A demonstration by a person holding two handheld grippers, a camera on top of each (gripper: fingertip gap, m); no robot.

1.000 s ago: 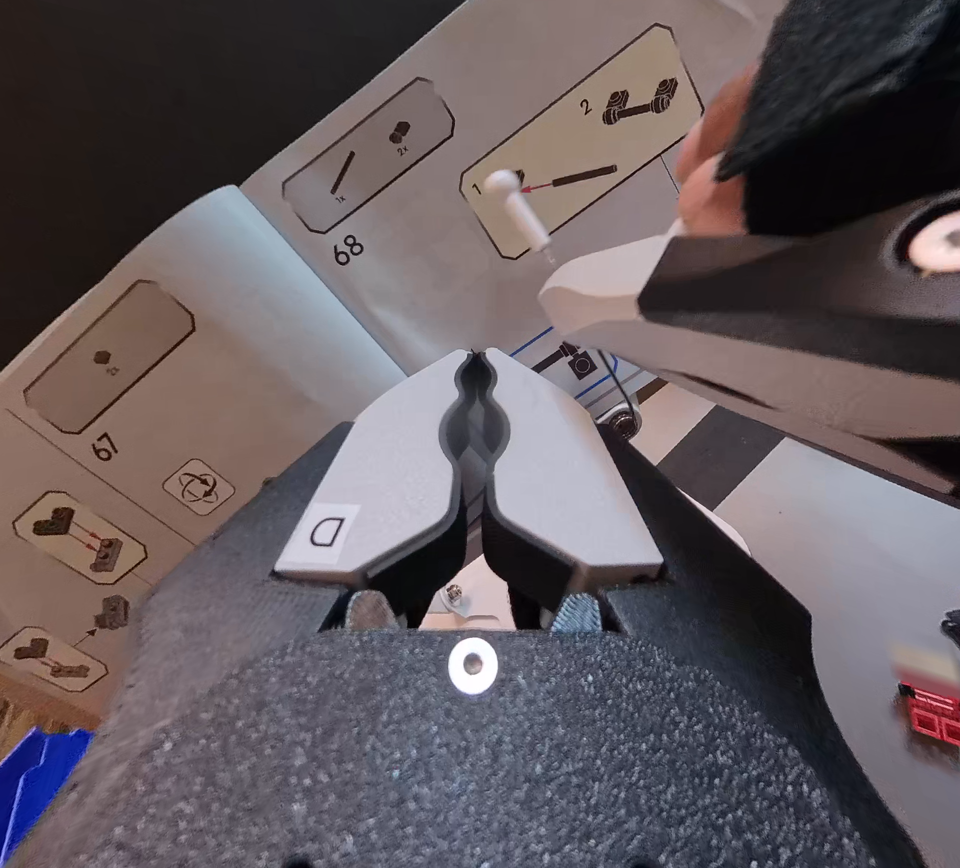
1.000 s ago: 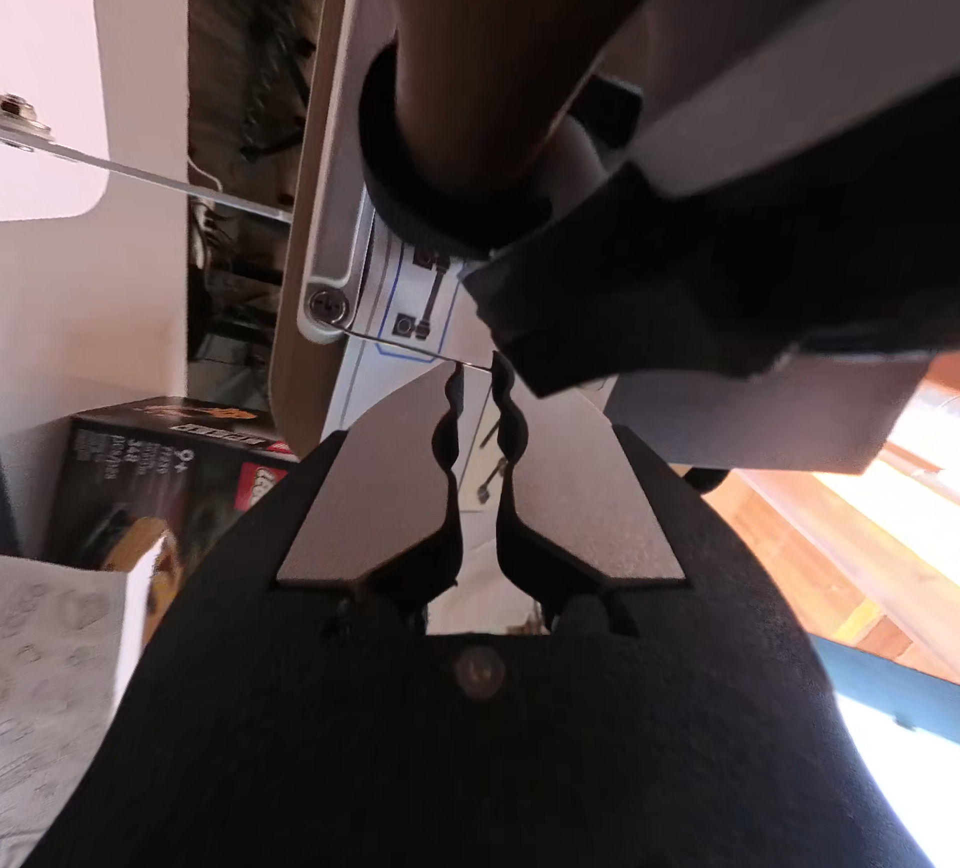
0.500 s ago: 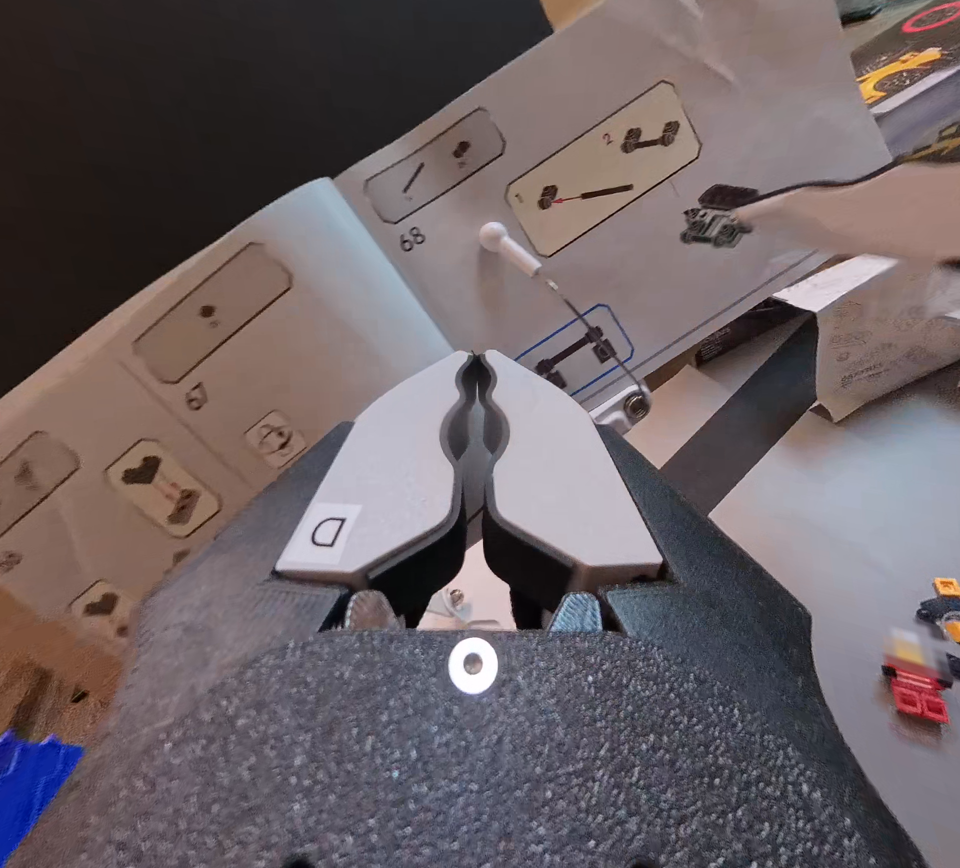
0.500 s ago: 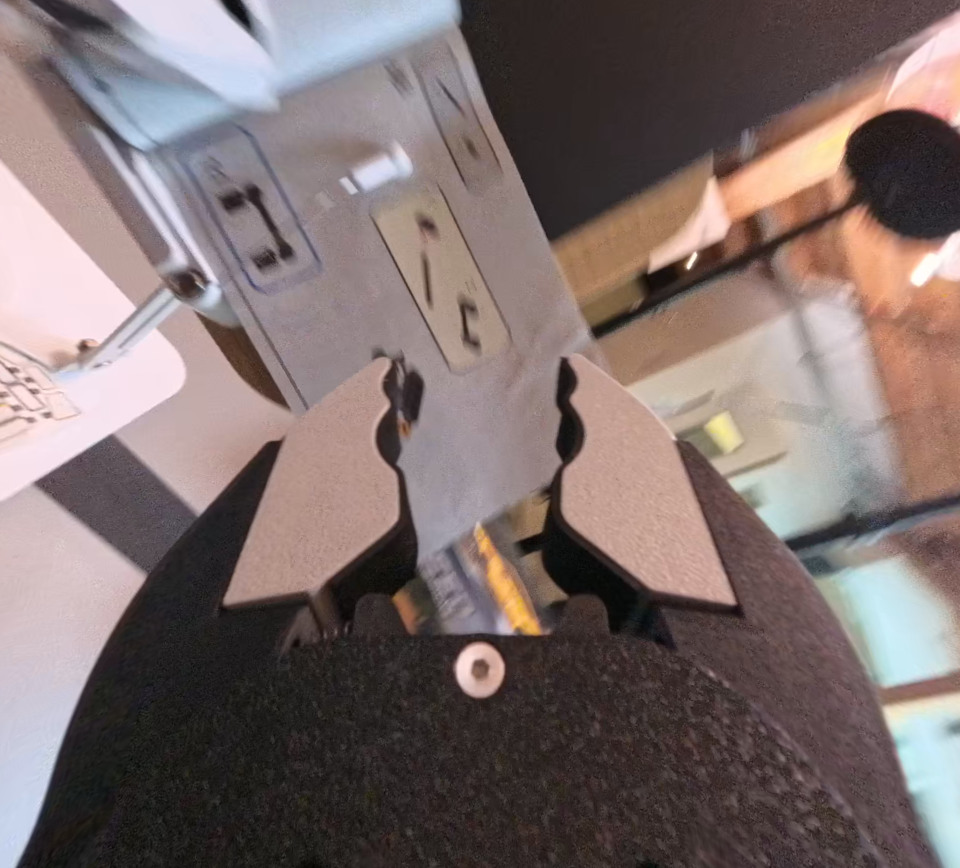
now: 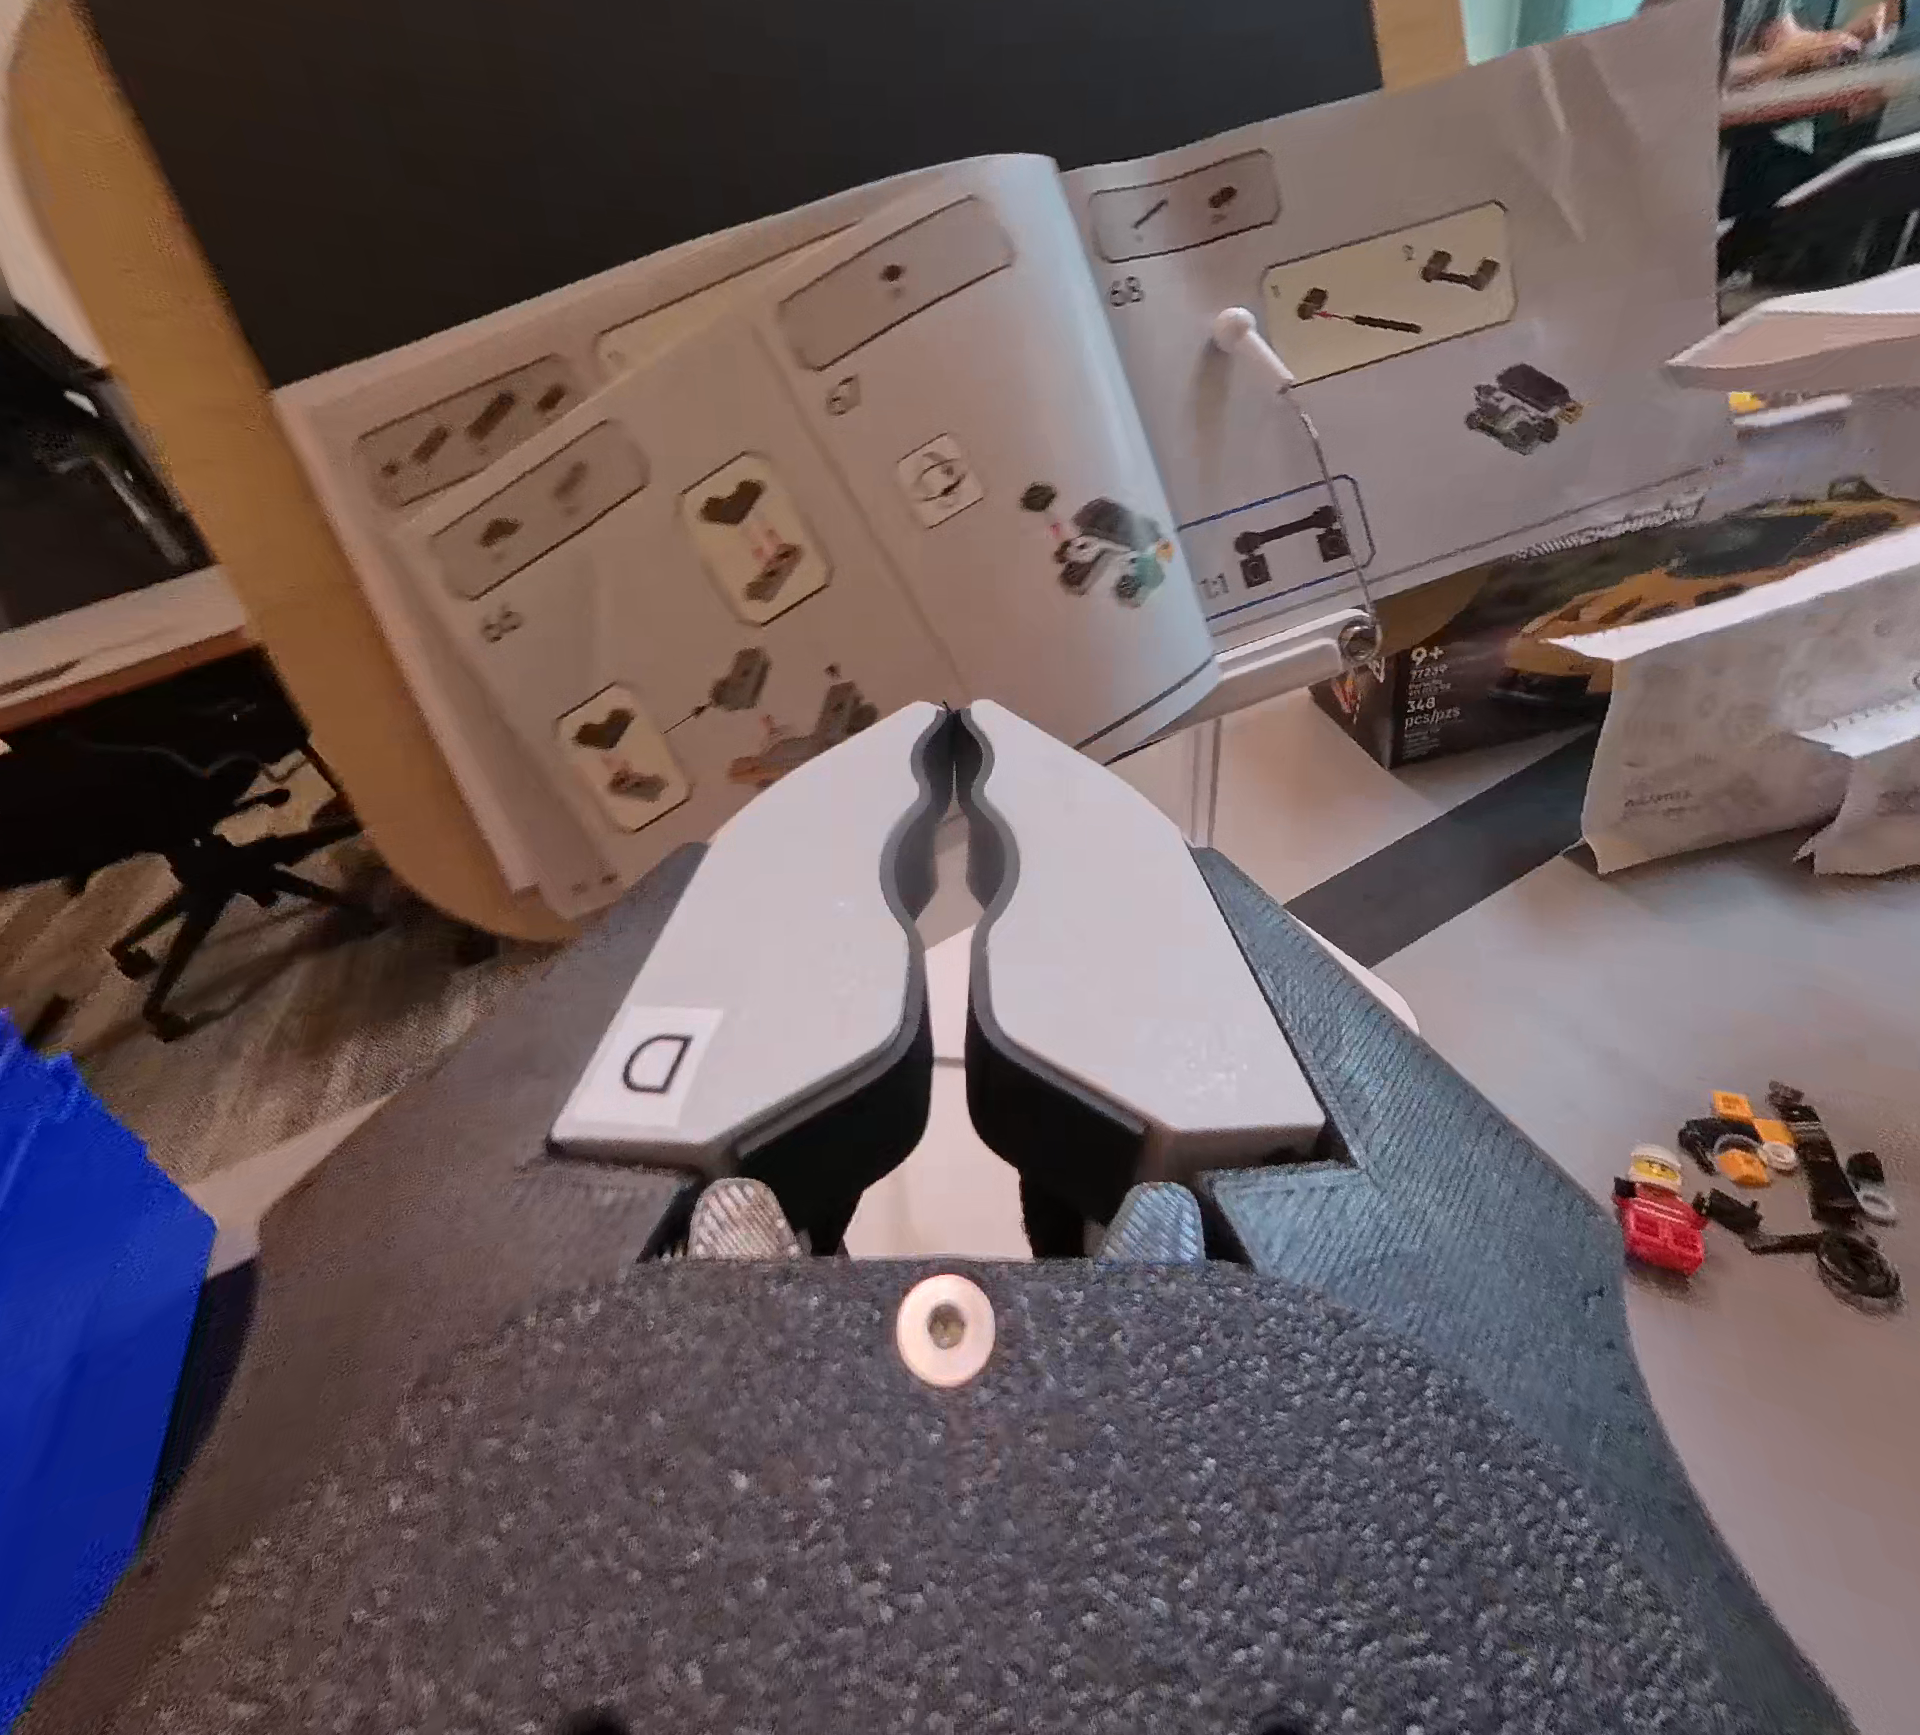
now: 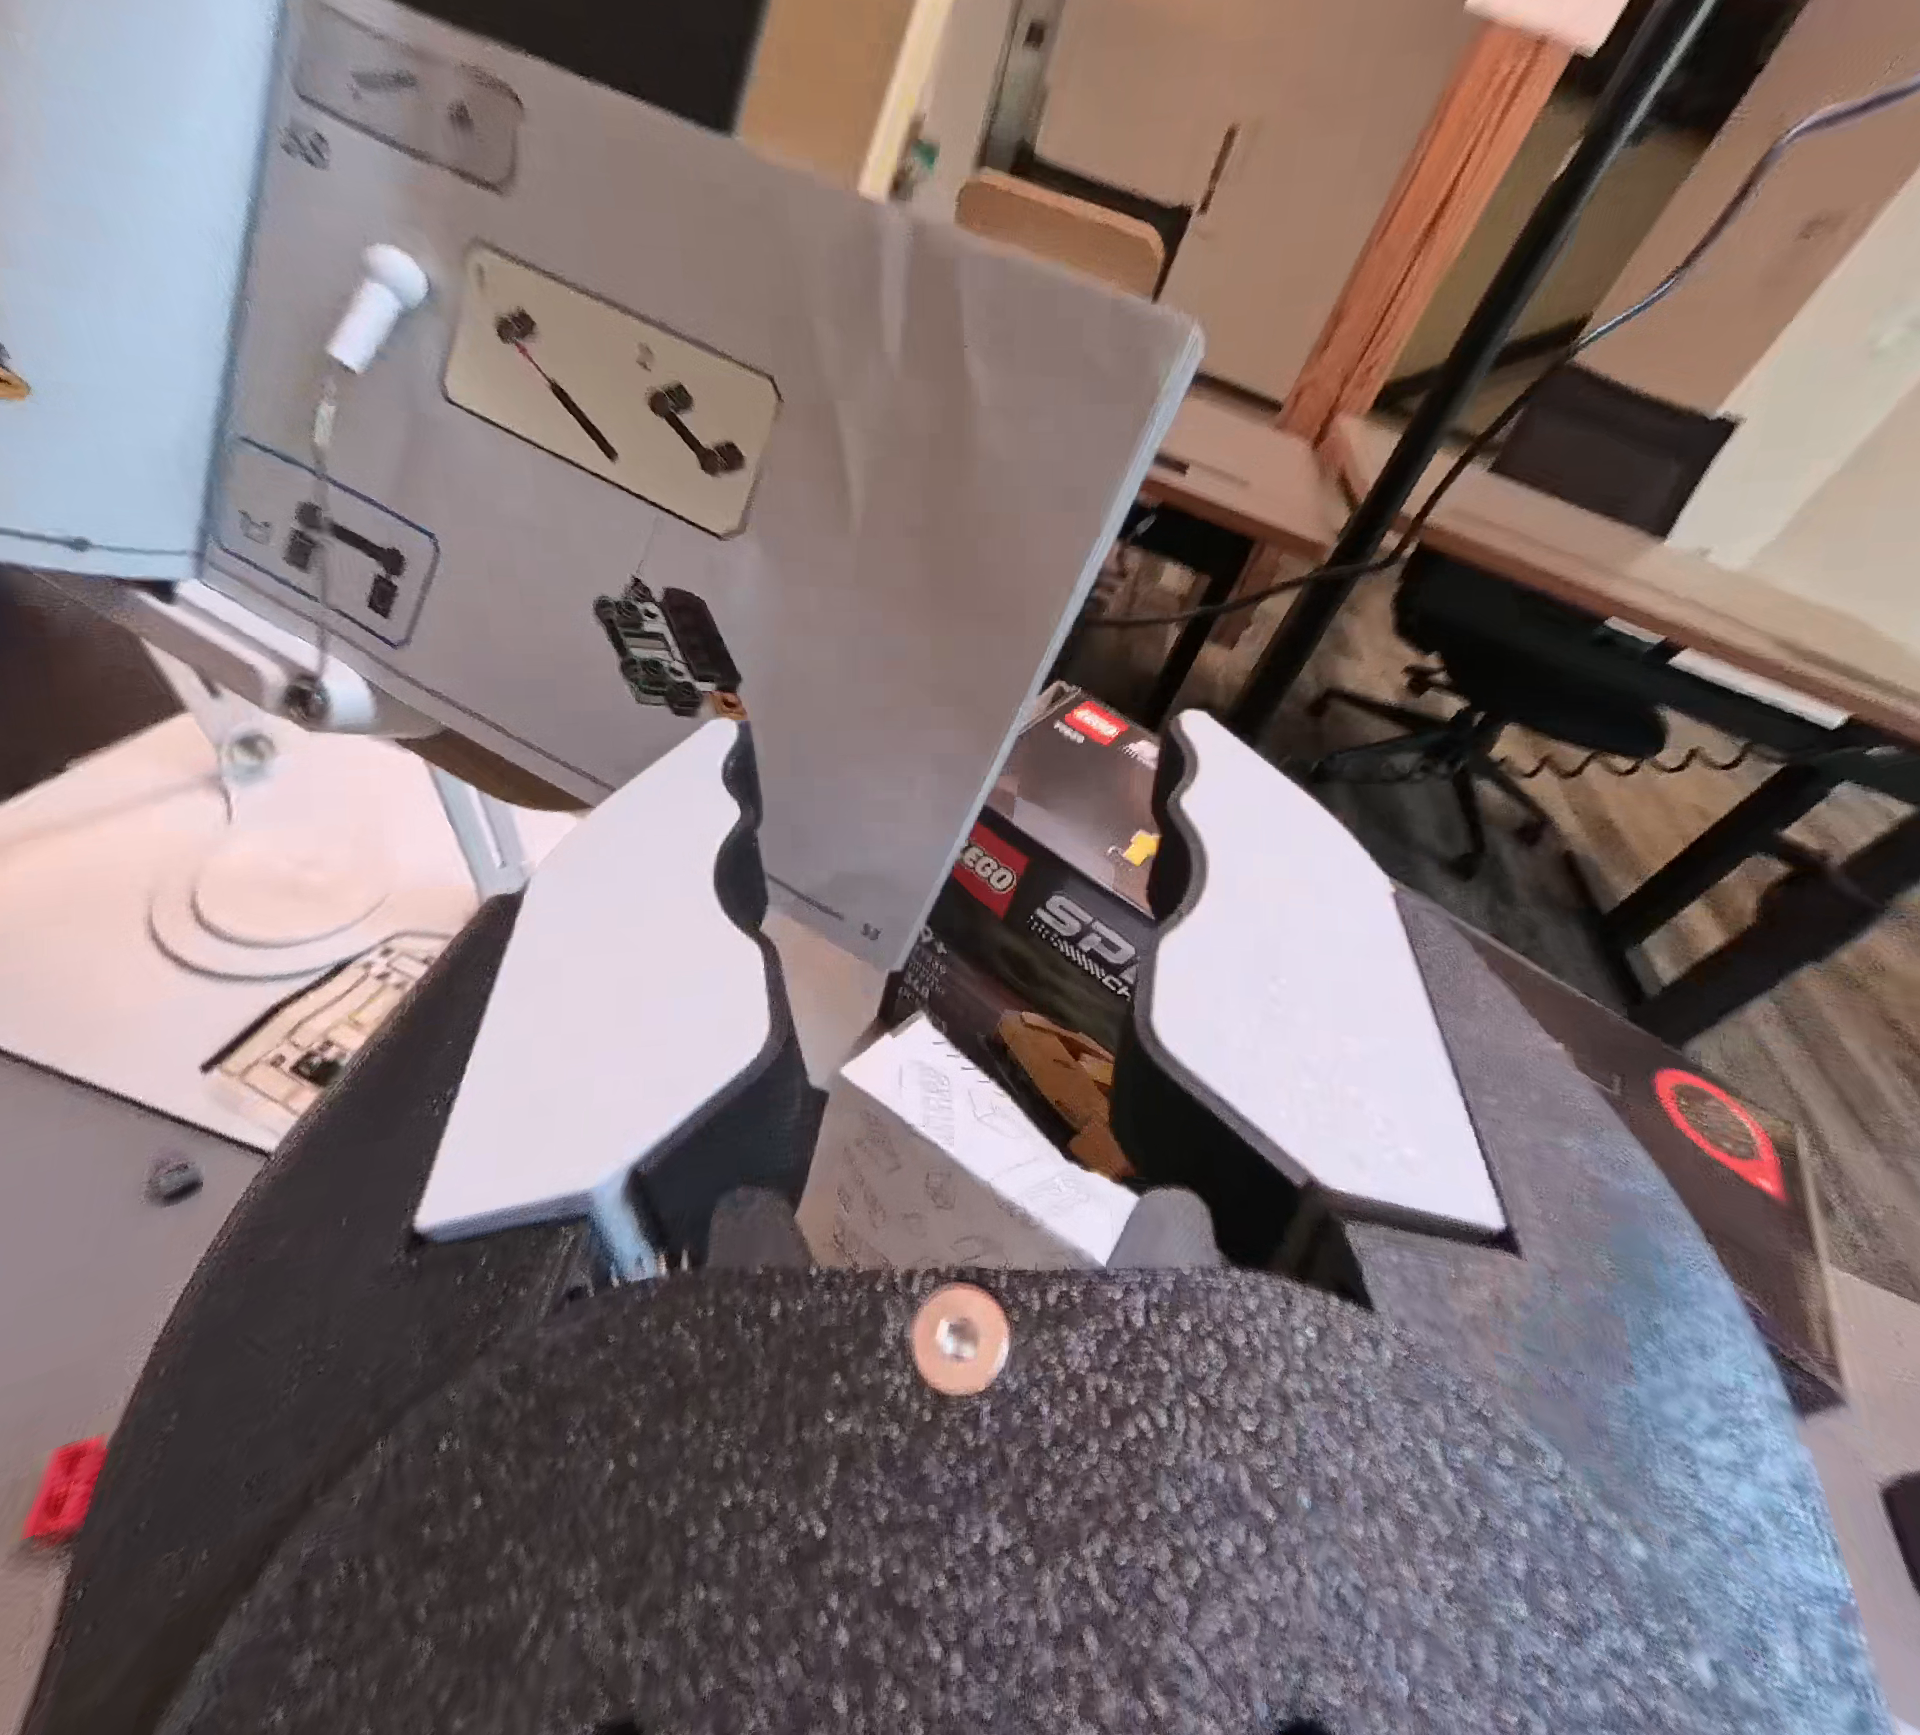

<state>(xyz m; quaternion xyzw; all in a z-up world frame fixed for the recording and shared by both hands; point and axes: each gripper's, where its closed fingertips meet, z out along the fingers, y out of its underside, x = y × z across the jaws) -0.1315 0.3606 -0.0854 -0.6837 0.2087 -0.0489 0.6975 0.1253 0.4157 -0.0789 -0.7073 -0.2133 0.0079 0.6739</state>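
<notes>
My left gripper (image 5: 952,717) sat closed and bare before the instruction booklet (image 5: 935,438), while my right gripper (image 6: 961,735) gaped wide, holding nothing.

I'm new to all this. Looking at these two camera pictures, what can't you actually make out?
- Left wrist view: small toy pieces too small to identify; blue thing cut off by the left edge.
- Right wrist view: booklet drawings motion-blurred; toy box partly hidden by the open hand-held gripper; red piece cut off.
</notes>
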